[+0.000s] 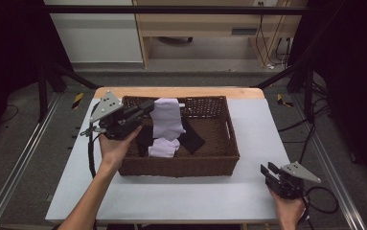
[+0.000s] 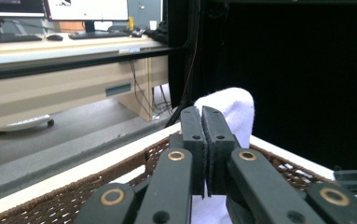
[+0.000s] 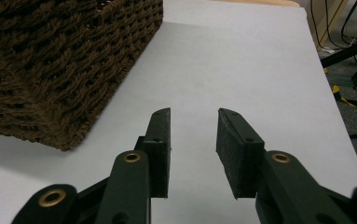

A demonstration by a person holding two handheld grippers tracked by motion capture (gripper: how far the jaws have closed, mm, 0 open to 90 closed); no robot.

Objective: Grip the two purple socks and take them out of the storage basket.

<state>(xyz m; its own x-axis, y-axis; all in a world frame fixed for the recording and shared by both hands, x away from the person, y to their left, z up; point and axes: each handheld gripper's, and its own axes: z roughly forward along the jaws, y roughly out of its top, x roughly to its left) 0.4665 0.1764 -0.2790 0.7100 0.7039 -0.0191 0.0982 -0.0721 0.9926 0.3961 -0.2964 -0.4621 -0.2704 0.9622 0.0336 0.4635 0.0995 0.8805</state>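
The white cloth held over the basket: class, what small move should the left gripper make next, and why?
Probably lift it a little higher. The left gripper is shut on the white cloth, whose lower end still hangs inside the wicker basket above the dark pieces. The right gripper is open over the bare table.

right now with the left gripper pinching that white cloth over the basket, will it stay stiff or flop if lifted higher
Probably floppy: the white cloth drapes limply from the left gripper into the wicker basket. It looks light, since a pinch of one edge holds it up. Its hanging end may drag over the black cloth.
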